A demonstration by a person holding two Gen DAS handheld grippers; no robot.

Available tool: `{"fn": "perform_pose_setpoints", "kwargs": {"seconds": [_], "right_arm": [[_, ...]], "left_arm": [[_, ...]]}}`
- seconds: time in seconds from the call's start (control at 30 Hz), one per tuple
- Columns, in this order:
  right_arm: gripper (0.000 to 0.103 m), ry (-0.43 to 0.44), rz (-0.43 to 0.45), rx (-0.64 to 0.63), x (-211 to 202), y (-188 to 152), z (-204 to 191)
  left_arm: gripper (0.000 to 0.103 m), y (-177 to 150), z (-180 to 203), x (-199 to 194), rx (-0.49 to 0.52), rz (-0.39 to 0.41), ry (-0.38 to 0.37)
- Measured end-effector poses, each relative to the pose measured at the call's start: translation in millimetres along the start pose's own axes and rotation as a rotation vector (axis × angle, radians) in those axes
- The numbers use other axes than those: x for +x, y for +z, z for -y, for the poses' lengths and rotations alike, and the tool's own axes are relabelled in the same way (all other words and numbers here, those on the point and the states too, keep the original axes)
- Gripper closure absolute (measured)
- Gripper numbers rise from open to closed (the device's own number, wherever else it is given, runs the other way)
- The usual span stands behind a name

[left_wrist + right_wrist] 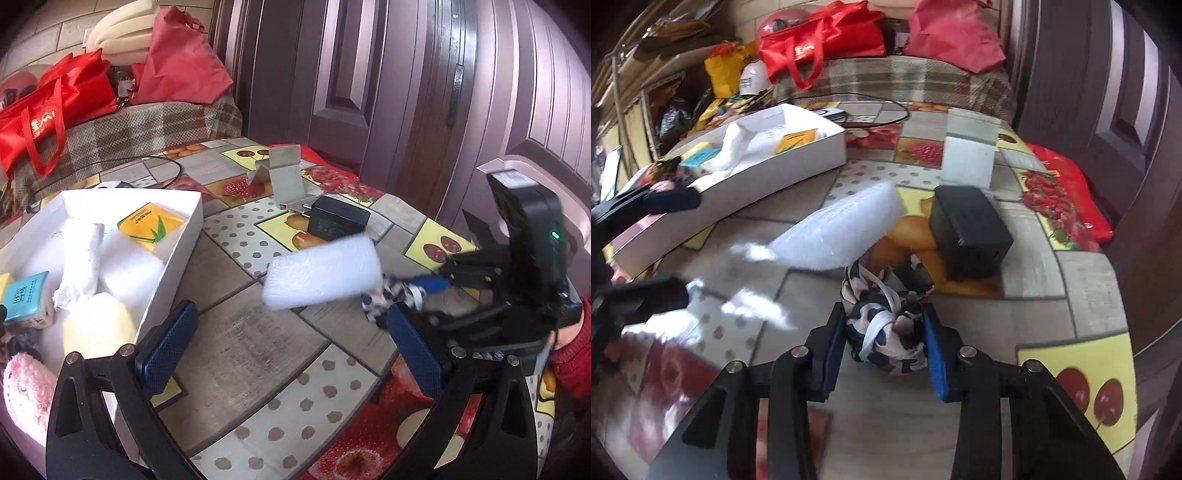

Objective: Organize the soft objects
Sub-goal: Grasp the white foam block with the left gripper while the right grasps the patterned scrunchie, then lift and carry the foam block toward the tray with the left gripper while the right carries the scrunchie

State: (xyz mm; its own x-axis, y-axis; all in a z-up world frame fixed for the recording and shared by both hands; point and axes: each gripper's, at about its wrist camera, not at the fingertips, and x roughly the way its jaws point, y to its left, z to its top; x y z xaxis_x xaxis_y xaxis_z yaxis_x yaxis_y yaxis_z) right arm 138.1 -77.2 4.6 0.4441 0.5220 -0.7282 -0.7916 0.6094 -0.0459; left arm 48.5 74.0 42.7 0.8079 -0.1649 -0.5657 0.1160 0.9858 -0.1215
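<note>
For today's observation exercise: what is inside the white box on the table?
The white box holds an orange tissue pack, a blue tissue pack, white foam pieces and a pale yellow sponge. Its bottom is mostly covered.

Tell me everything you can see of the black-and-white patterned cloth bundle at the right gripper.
The cloth bundle is a small wad of soft fabric, white with black cow-like blotches, wrapped with a white strap or band. It sits low over the patterned tablecloth; whether it rests on it is unclear. The right gripper is shut on it, a blue pad on each side. Beyond it lie a white fluffy pad and a black power adapter; contact with either is unclear.
</note>
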Motion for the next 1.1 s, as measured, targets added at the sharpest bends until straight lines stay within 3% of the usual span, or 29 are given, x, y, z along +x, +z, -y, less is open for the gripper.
{"fn": "perform_pose_setpoints", "kwargs": {"seconds": [0.1, 0.23, 0.37, 0.43, 0.6, 0.7, 0.77, 0.8, 1.1], "right_arm": [[0.065, 0.103, 0.000, -0.027, -30, -32, -13], [0.065, 0.059, 0.060, 0.065, -69, -54, 5], [0.065, 0.011, 0.123, 0.218, -82, -59, 46], [0.065, 0.025, 0.132, 0.263, -81, -59, 56], [0.064, 0.050, 0.144, 0.280, -77, -56, 58], [0.064, 0.046, 0.145, 0.275, -74, -54, 55], [0.064, 0.042, 0.140, 0.277, -73, -54, 54], [0.064, 0.040, 0.138, 0.279, -72, -54, 55], [0.064, 0.000, 0.161, 0.252, -77, -53, 49]], "left_arm": [[0.000, 6, 4, 8, 0.022, -0.005, -0.026], [0.000, 9, 10, 20, 0.011, -0.046, -0.022], [0.001, 9, 13, 38, -0.126, -0.114, 0.150], [0.001, 9, 18, 44, -0.188, -0.116, 0.160], [0.001, 23, 36, 63, -0.224, -0.112, 0.327], [0.001, 29, 38, 79, -0.210, -0.164, 0.367], [0.003, 22, 35, 87, -0.199, -0.220, 0.353], [0.009, 19, 33, 88, -0.197, -0.240, 0.347], [0.020, -2, 23, 56, -0.122, -0.226, 0.223]]}}
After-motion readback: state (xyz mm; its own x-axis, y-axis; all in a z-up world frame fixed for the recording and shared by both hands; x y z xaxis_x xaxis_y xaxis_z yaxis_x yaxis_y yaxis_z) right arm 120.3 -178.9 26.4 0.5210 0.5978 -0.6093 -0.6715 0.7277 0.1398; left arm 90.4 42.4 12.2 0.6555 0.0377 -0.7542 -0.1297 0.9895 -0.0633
